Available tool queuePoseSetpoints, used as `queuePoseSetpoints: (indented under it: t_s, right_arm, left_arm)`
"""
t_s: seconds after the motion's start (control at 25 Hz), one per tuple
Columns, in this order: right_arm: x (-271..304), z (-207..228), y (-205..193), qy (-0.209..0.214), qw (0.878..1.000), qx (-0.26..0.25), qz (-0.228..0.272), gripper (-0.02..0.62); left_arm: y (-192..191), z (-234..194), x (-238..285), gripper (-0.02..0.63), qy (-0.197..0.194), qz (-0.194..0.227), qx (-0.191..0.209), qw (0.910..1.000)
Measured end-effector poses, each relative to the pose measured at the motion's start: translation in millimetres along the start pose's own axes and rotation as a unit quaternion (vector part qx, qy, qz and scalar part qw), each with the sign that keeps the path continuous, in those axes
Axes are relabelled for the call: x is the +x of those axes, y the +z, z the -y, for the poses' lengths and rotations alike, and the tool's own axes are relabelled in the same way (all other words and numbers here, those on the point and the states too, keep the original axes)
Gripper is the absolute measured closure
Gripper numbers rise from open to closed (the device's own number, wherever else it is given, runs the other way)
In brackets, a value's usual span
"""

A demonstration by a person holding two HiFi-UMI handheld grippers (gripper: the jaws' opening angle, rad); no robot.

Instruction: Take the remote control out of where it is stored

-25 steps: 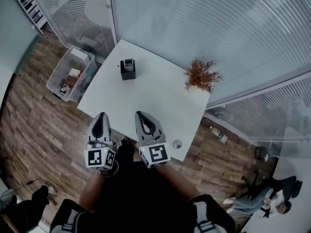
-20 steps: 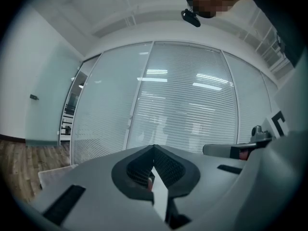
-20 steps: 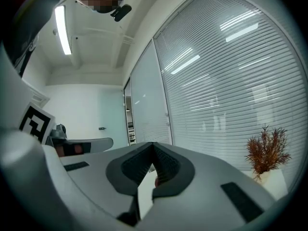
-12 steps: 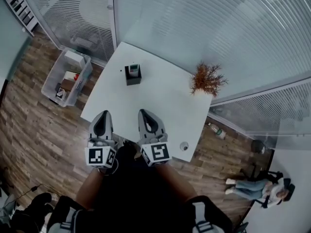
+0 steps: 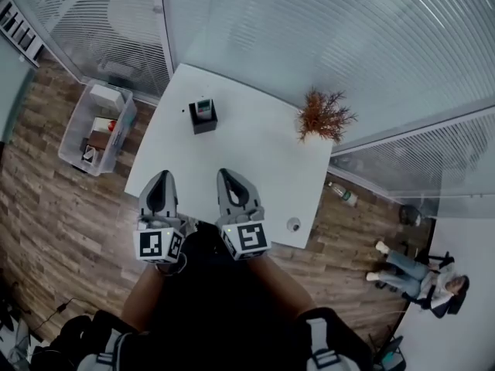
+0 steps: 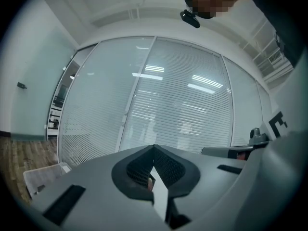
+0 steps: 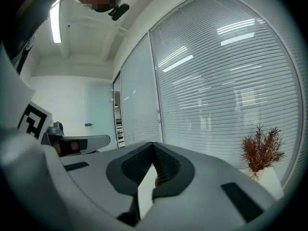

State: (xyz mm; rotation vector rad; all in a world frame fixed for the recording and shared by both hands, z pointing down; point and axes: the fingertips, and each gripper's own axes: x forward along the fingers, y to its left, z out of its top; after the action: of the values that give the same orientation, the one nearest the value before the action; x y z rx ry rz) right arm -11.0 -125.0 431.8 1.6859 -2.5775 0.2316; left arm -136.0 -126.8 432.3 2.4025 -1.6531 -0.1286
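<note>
1. Clear bin (image 5: pixel 91 126): on the floor, out to the left of my left tongs and off the table. Not wanted for this job.
2. Left tongs (image 5: pixel 160 178): jaws together, nothing in them, held over the near edge of the white table (image 5: pixel 263 168).
3. Remote control (image 5: pixel 203 104): stands on end in a black holder (image 5: pixel 203 122), well ahead of both tongs, on a line between them. Its long axis seems upright, so I judge it lifts straight up.
4. Right tongs (image 5: pixel 227 176): jaws closed, empty, just beside the left pair. I judge this pair slightly nearer the remote; it must open first.
5. Dried plant (image 5: pixel 323 117): ahead and to the right of my right tongs, well apart from the holder.
</note>
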Motion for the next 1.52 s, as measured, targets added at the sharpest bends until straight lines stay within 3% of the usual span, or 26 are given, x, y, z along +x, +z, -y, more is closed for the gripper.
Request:
queuePoseSetpoints:
  t_s: [0.84, 1.32, 1.52]
  right_arm:
    - [125.1, 50.2, -69.1, -0.002, 0.997, 0.018, -0.081, 0.594]
    - [188.9, 71.9, -115.6, -0.001, 0.99, 0.038, -0.138, 0.592]
    - [211.2, 78.3, -126.0, 0.0, 0.988, 0.045, -0.147, 0.552]
  left_arm:
    - [-34.0, -29.8, 100.3, 0.6, 0.001, -0.04, -0.008, 0.9992]
    - [-67.0, -50.3, 133.2, 0.6, 0.02, -0.068, -0.032, 0.997]
    - [-81.0, -55.6, 143.1, 0.6, 0.022, -0.08, -0.036, 0.9959]
